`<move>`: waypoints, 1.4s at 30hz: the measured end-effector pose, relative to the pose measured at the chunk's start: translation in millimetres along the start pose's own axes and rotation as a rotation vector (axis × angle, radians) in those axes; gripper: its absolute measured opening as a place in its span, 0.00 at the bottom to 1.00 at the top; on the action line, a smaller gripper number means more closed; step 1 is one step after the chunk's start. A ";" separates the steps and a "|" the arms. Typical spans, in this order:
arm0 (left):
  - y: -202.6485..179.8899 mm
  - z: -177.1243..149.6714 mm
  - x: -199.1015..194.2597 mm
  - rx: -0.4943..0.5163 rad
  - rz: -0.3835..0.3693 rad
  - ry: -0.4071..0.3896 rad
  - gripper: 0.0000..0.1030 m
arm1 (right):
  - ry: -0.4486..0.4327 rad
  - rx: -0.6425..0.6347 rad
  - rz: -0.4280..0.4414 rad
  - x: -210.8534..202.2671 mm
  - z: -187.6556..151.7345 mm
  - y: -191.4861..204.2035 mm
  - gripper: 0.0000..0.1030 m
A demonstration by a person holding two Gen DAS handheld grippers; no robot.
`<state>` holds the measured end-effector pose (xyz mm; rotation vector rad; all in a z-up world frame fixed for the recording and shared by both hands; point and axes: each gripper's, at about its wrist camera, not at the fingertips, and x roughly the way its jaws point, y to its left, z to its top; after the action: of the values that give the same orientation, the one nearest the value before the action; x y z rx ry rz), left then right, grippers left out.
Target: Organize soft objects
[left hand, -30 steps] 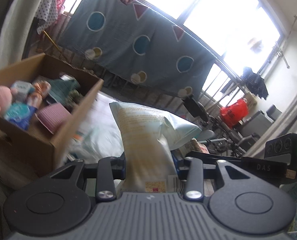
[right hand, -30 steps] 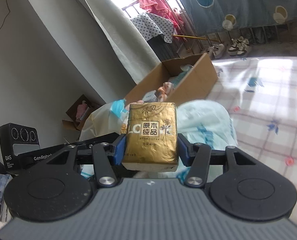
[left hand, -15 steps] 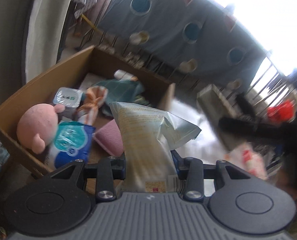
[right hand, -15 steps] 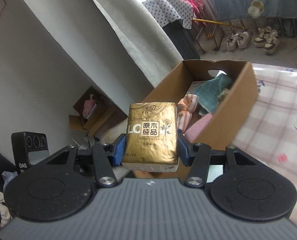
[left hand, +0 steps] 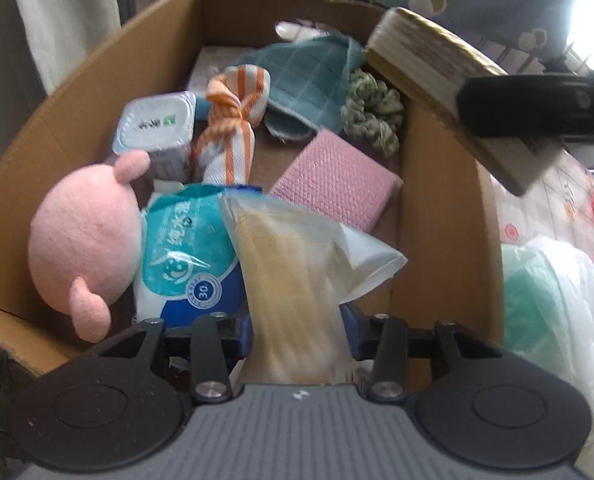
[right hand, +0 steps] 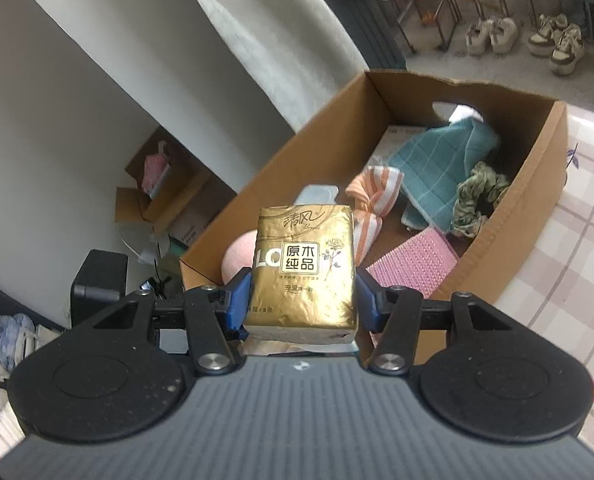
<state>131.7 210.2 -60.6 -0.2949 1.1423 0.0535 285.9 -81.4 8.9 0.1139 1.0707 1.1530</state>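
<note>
both hands now sit over the open brown cardboard box (left hand: 97, 92); a second ago the left view showed it off to the side with the window ahead, and the right view had it far behind a white bag.

left gripper (left hand: 297, 334): yellowish crinkly plastic-wrapped pack (left hand: 293, 280) between the blue pads, motion-blurred, jaws opening; i can't tell from the blur if the pads still press on it. pack hangs over the near end of the box, above a blue-and-white wet-wipe pack (left hand: 189, 260).

right gripper (right hand: 303, 306): clamped on a gold foil tissue pack with black label (right hand: 303, 268), held upright over the near box edge. same pack shows in the left view at upper right (left hand: 437, 68), above the box's right wall.

inside the box: pink round plush toy (left hand: 85, 244) at near left, touching the wipe pack; clear-lidded white tub (left hand: 157, 124) behind it; orange-striped knotted cloth (left hand: 229, 128) mid-box; teal checked towel (left hand: 309, 80) at the far end; green scrunchie (left hand: 371, 114) by the right wall; pink textured sponge pad (left hand: 333, 180) on the floor of the box.

outside: white plastic bag with green contents (left hand: 549, 300) right of the box on a plaid sheet (right hand: 577, 216). pale sneakers (right hand: 525, 40) on the floor beyond.
</note>
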 end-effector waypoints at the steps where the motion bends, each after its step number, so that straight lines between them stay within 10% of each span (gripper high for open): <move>1: 1.0 -0.5 0.2 0.002 -0.012 0.004 0.48 | 0.009 -0.001 -0.003 3.7 1.1 -1.3 0.51; 27: 41.9 -4.5 -63.5 -0.171 -0.005 -0.205 0.65 | 0.163 0.408 -0.075 118.2 60.1 -52.0 0.54; 31: 46.2 -7.4 -66.5 -0.187 -0.001 -0.206 0.65 | 0.174 0.441 -0.140 132.8 57.6 -54.2 0.68; 42: 33.5 -25.0 -106.5 -0.181 0.073 -0.324 0.77 | 0.068 0.329 -0.066 51.0 52.9 -24.2 0.71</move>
<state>58.5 247.3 19.1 -0.3899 0.8271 0.2611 341.0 -30.1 -8.8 0.2967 1.3095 0.9193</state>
